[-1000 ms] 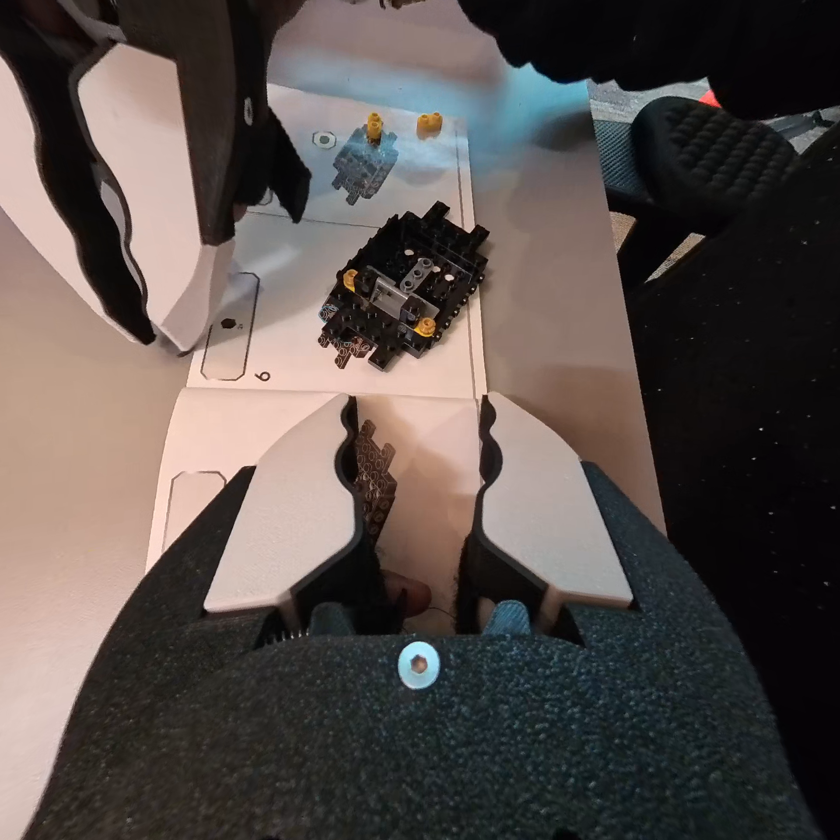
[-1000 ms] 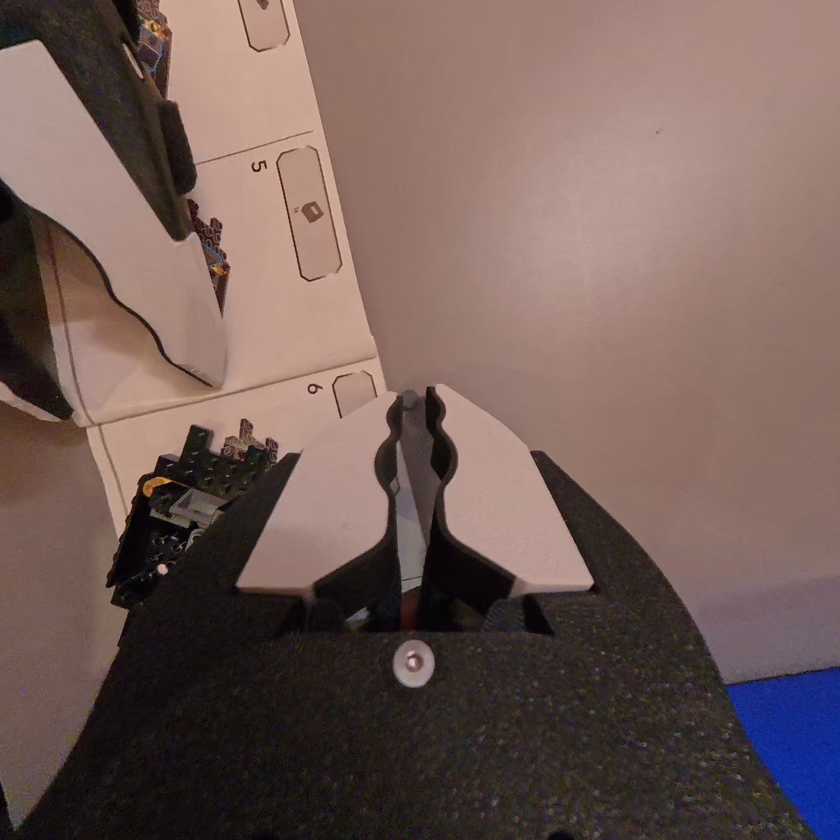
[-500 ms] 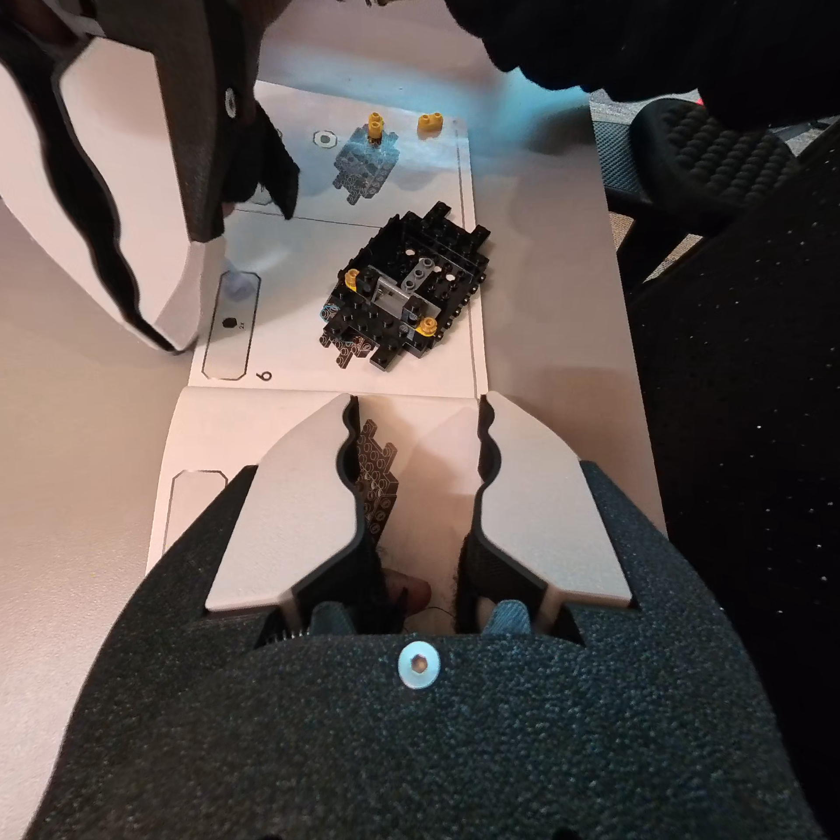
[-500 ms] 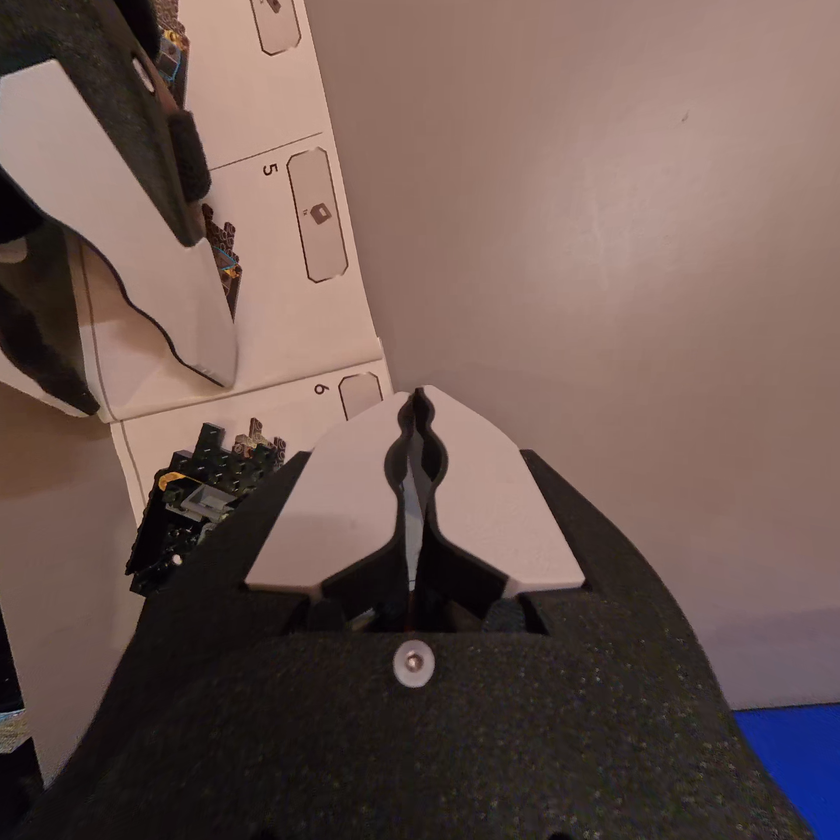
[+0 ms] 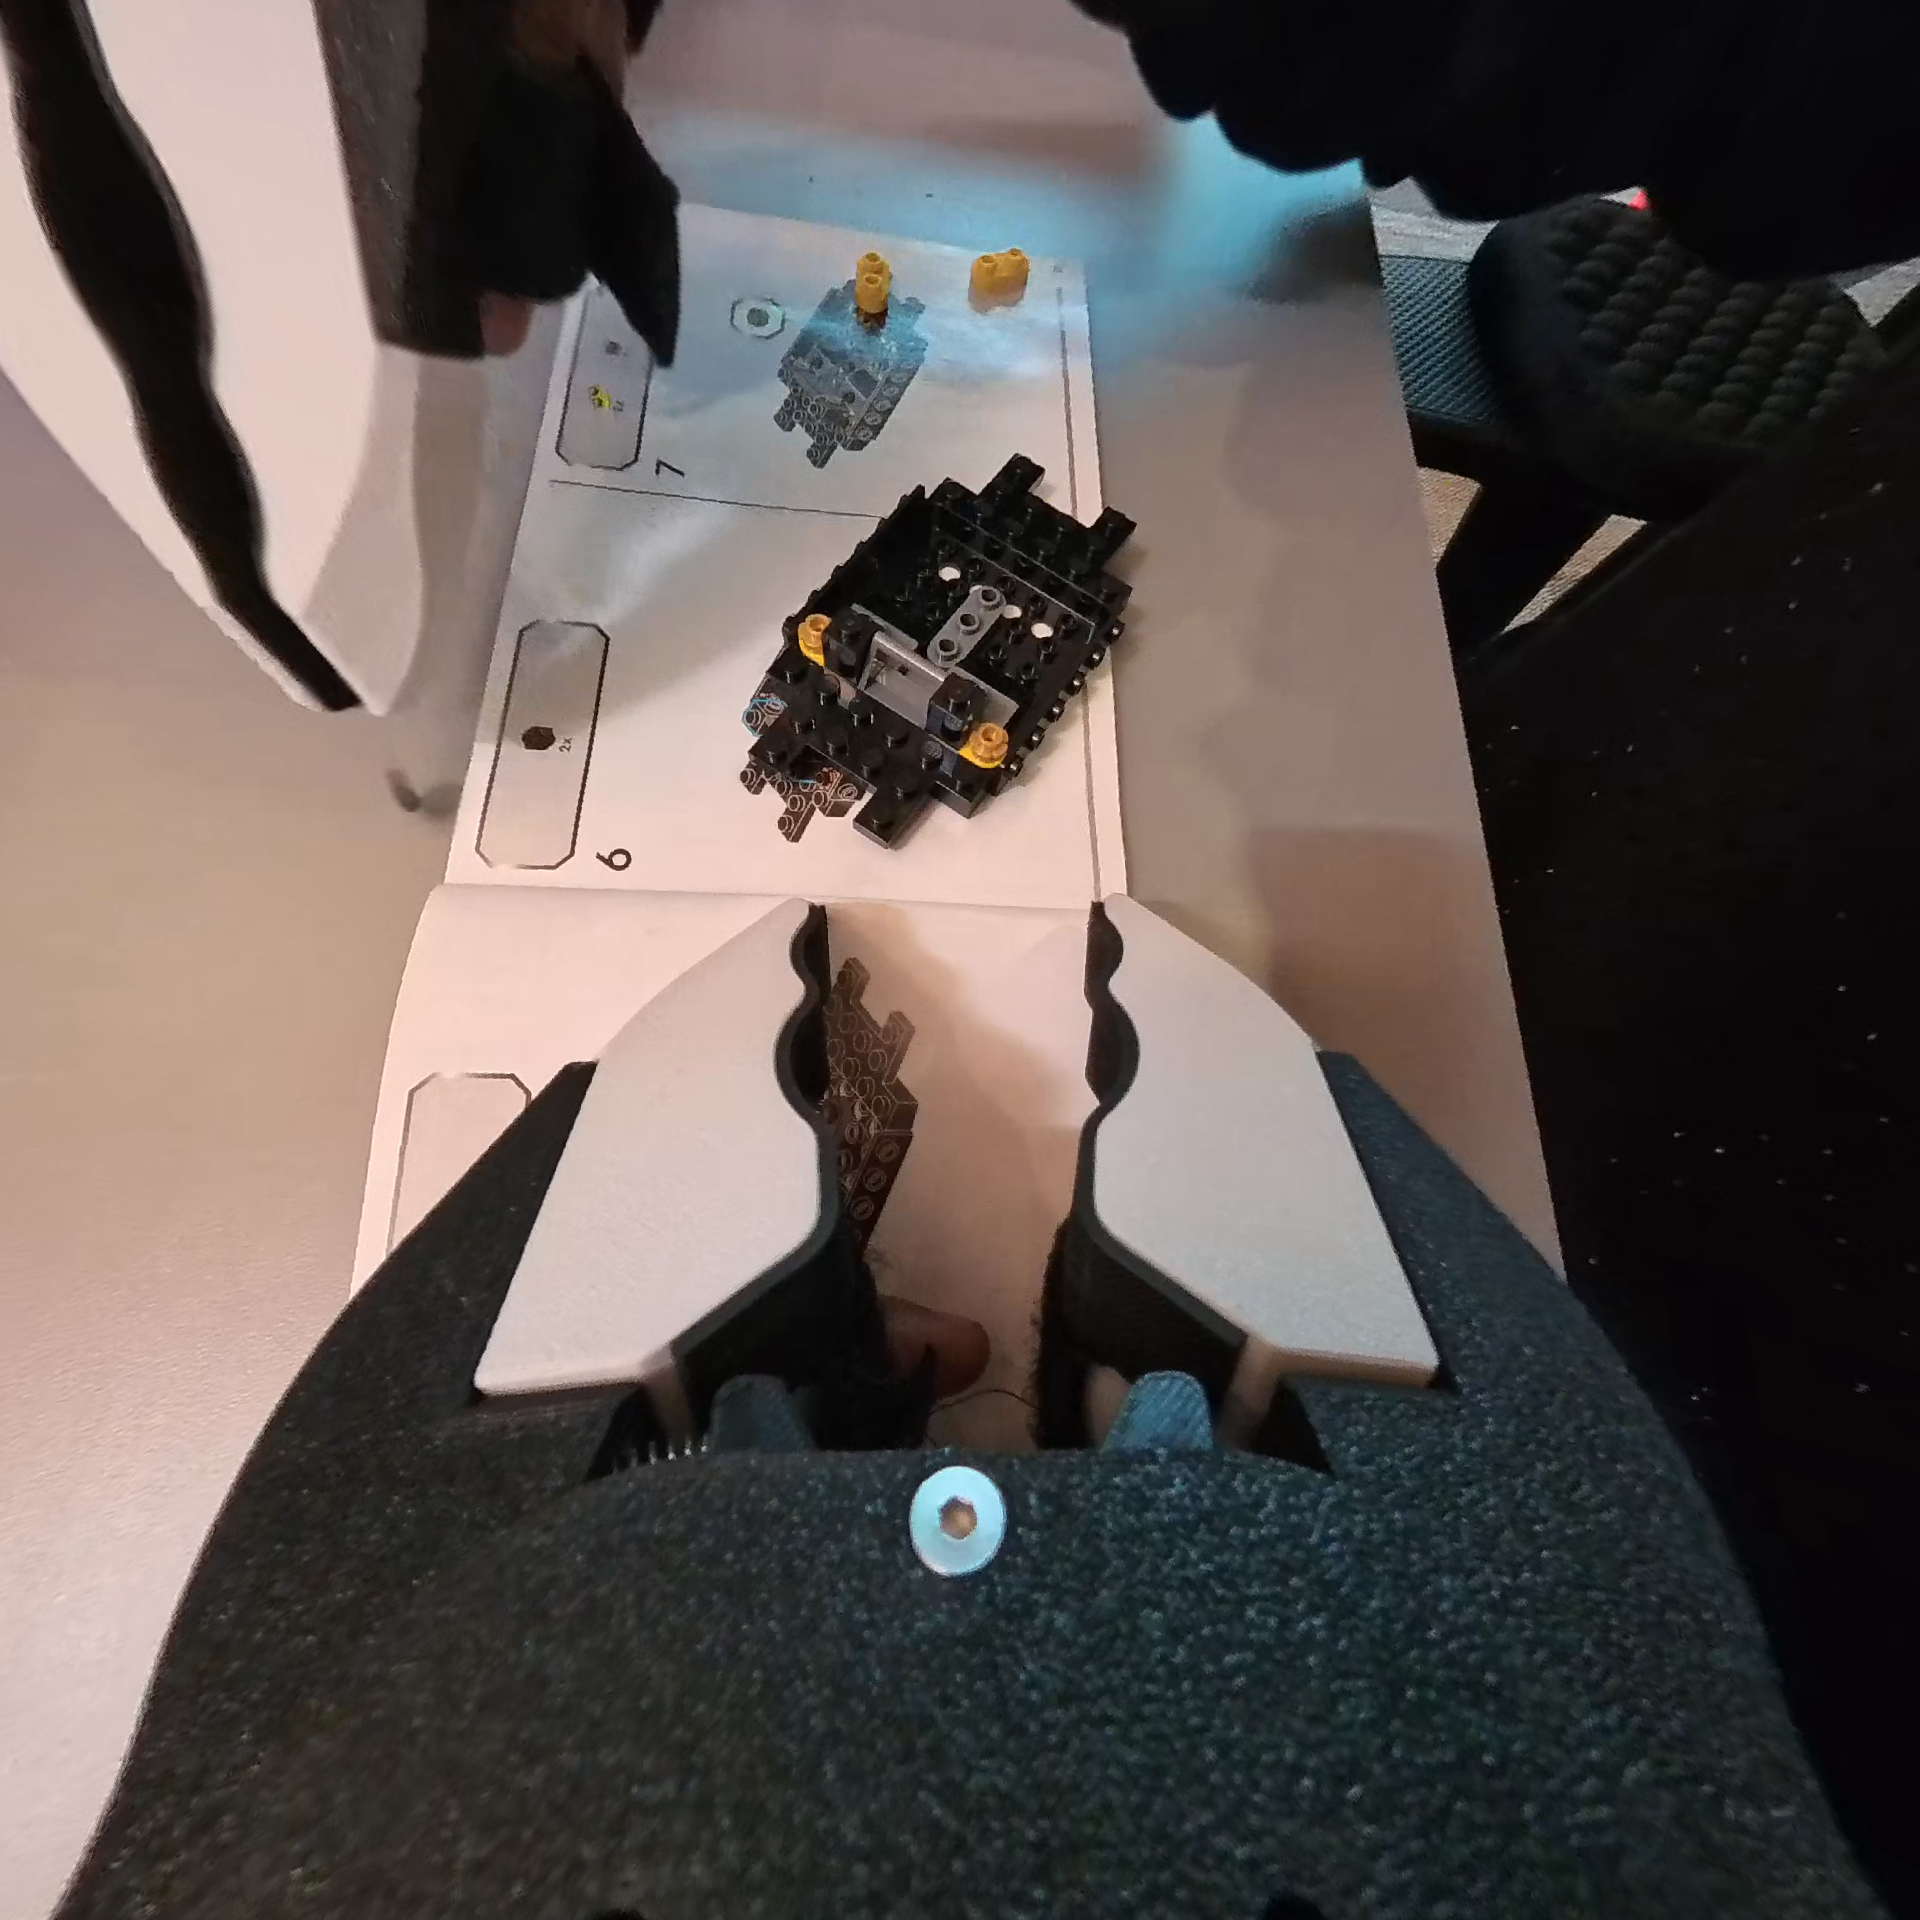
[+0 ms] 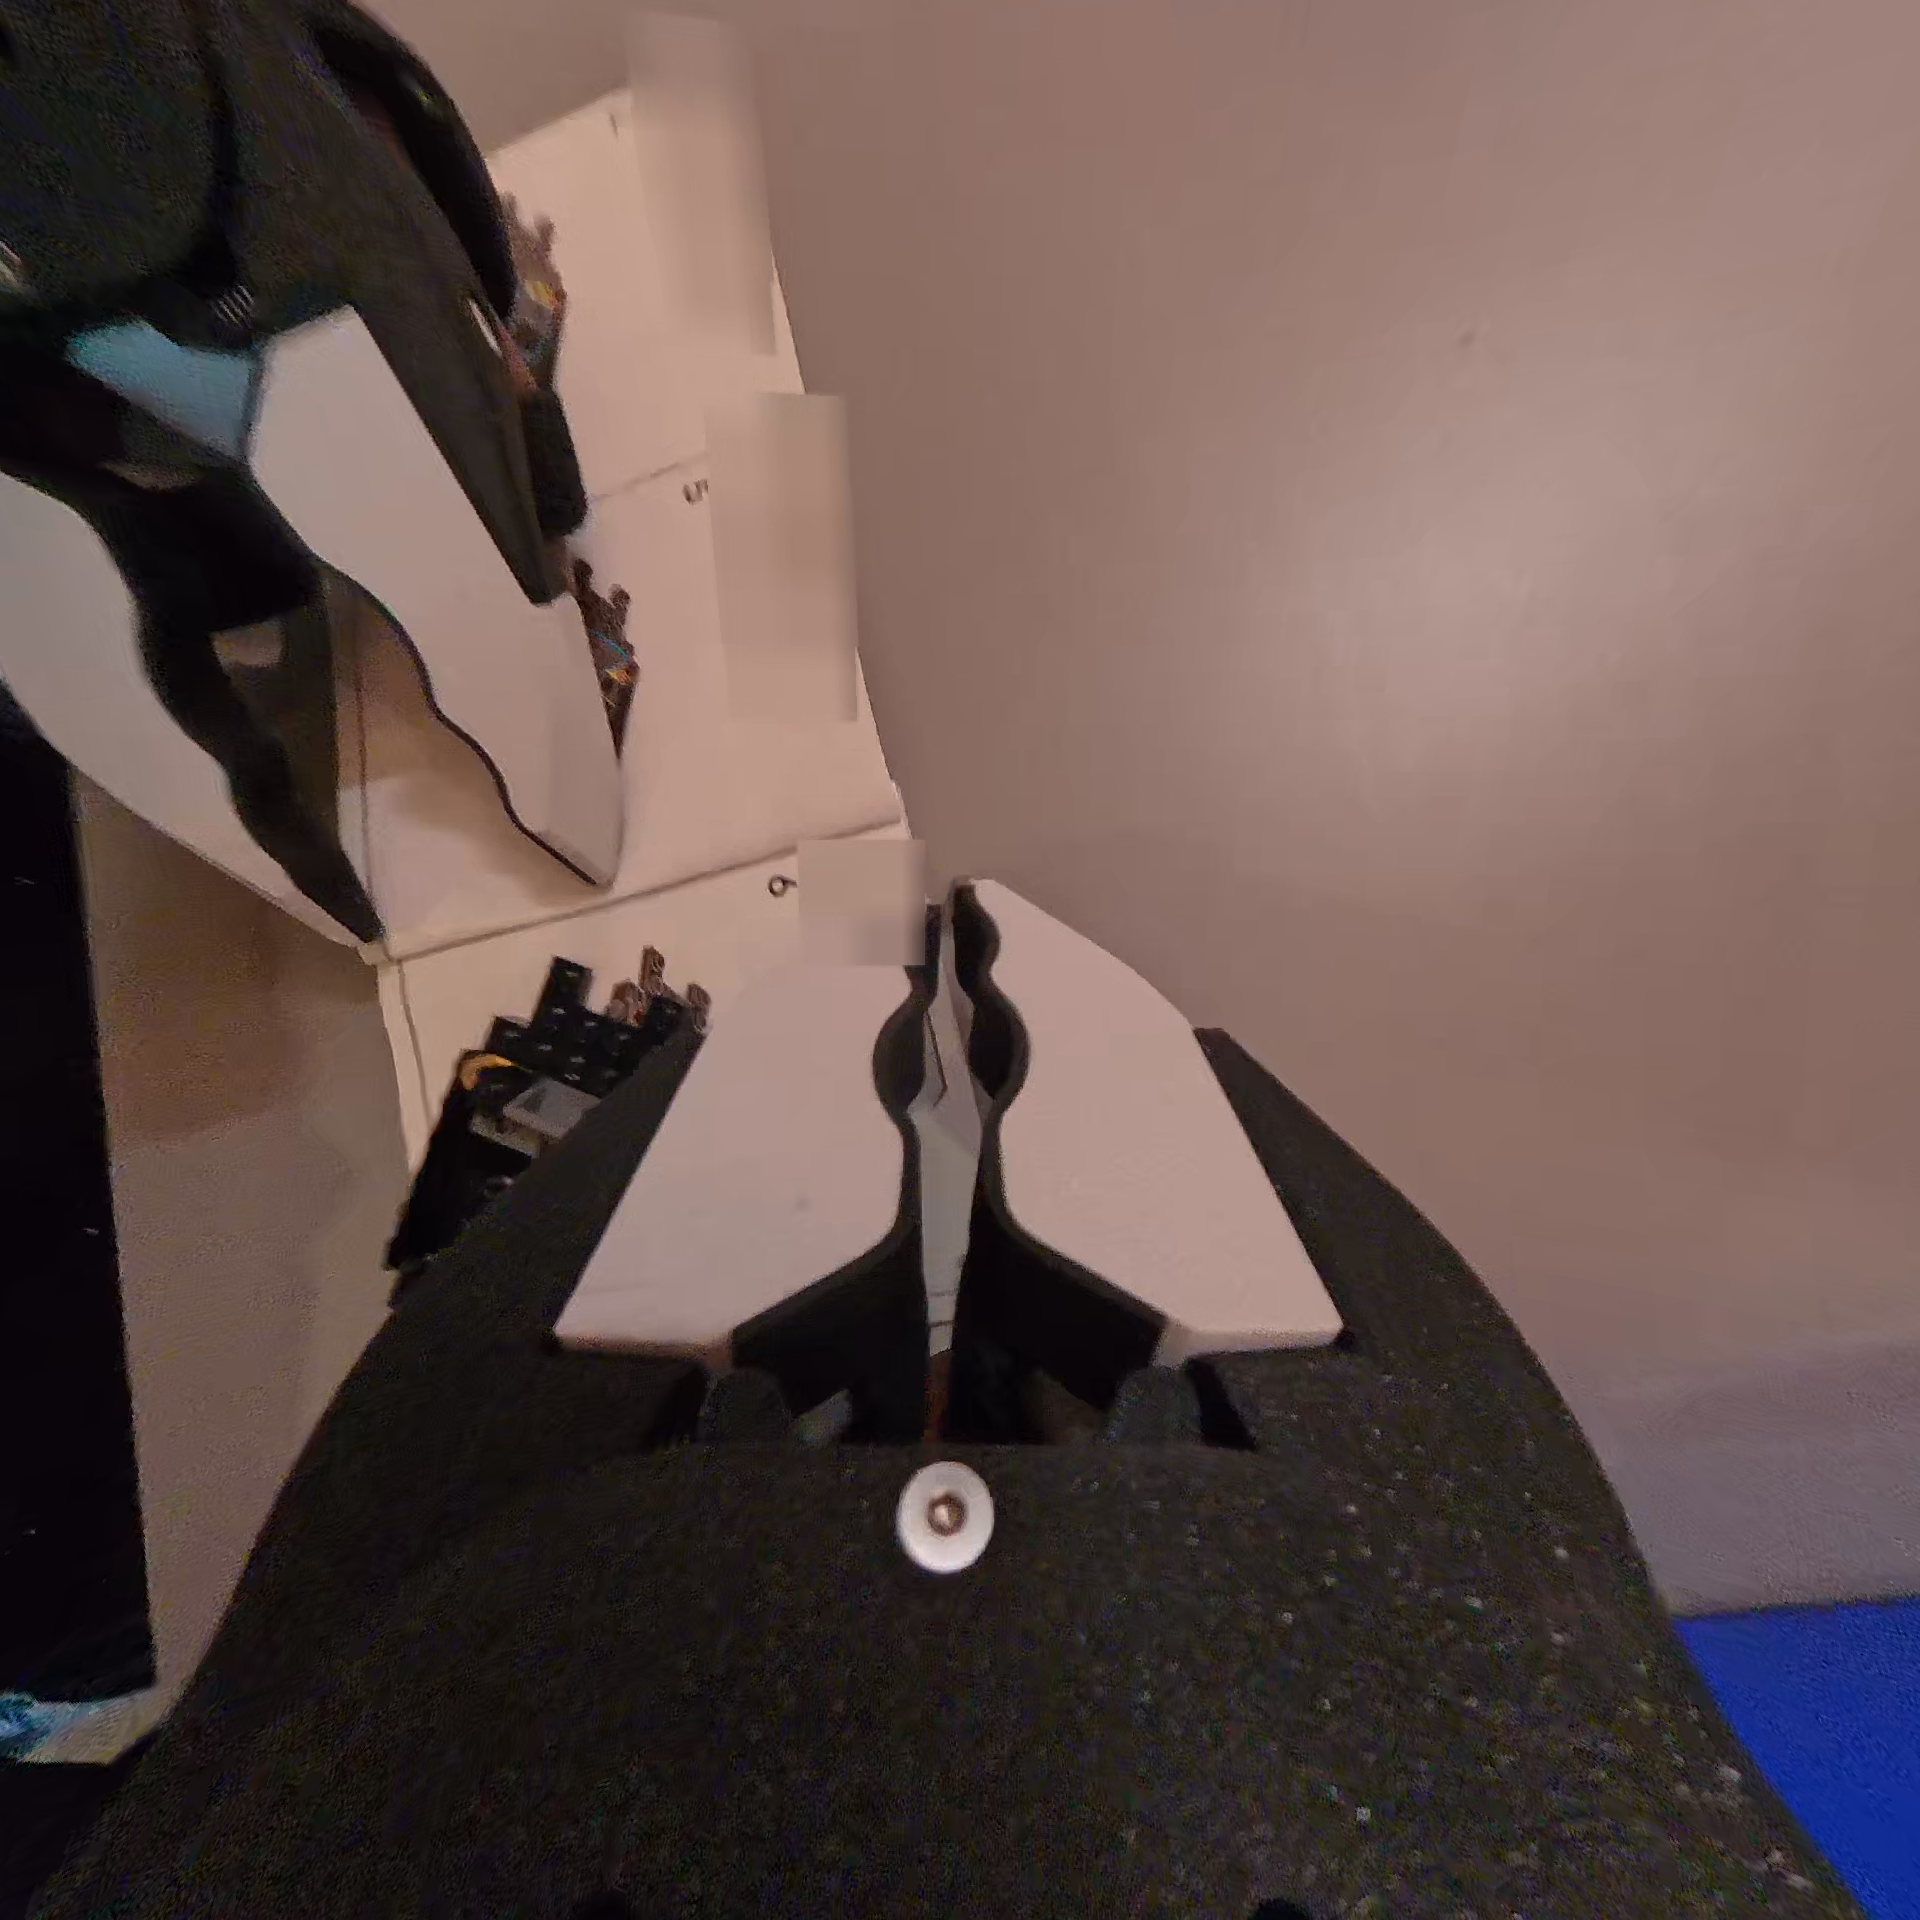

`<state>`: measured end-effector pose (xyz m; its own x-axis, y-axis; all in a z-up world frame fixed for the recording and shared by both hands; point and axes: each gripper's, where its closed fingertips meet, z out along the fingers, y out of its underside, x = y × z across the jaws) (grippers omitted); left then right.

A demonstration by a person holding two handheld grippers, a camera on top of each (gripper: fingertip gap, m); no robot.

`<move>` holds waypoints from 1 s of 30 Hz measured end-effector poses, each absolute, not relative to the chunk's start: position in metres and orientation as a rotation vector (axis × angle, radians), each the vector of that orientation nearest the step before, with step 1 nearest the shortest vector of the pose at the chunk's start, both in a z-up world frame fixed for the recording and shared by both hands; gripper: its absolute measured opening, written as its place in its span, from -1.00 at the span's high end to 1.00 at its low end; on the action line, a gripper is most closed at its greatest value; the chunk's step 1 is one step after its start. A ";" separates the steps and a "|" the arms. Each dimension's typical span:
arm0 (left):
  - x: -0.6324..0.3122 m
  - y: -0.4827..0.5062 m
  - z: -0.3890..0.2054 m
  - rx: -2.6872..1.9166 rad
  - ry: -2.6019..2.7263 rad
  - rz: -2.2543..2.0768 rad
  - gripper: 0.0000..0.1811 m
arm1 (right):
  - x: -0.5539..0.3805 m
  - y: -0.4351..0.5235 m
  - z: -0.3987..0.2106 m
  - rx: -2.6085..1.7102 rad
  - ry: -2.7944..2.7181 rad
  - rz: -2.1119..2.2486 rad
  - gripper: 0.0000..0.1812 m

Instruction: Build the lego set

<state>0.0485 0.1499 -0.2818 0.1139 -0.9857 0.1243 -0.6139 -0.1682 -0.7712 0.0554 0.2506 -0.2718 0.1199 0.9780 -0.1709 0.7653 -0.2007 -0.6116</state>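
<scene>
Left wrist view: left tool (image 5: 956,925) hangs with jaws spread, nothing between them, above the white fold-out paper instruction sheet (image 5: 727,582) on the pale counter (image 5: 208,935). Partly built black brick lego model with grey centre parts and yellow corner studs (image 5: 945,665) sits on the sheet just ahead of the tool tips, touching neither tool. Two small loose yellow pieces (image 5: 997,278) lie farther back on the sheet. Right tool (image 6: 940,914) is beside the model, jaws nearly pressed together; whether it pinches a small part, cannot tell. Progress judgement: base shell assembled, upper body missing, yellow pieces not yet fitted, so early-to-mid build with most steps left.
</scene>
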 end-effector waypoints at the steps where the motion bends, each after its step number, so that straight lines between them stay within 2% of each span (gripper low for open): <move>1: 0.049 0.150 -0.282 -1.848 1.550 -0.879 0.48 | 0.055 0.251 -0.269 -2.044 -1.662 0.830 0.97; 5: 0.049 0.150 -0.282 -1.846 1.551 -0.883 0.48 | 0.065 0.257 -0.276 -2.073 -1.660 0.760 0.89; 30: 0.049 0.142 -0.279 -1.916 1.484 -0.994 0.40 | 0.037 0.249 -0.292 -2.006 -2.025 0.620 0.88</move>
<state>0.0488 0.1420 -0.2790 0.1321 -0.9629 0.2354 -0.5842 -0.2674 -0.7663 0.0368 0.2493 -0.2922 -0.0408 0.9901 -0.1345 0.8955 -0.0235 -0.4445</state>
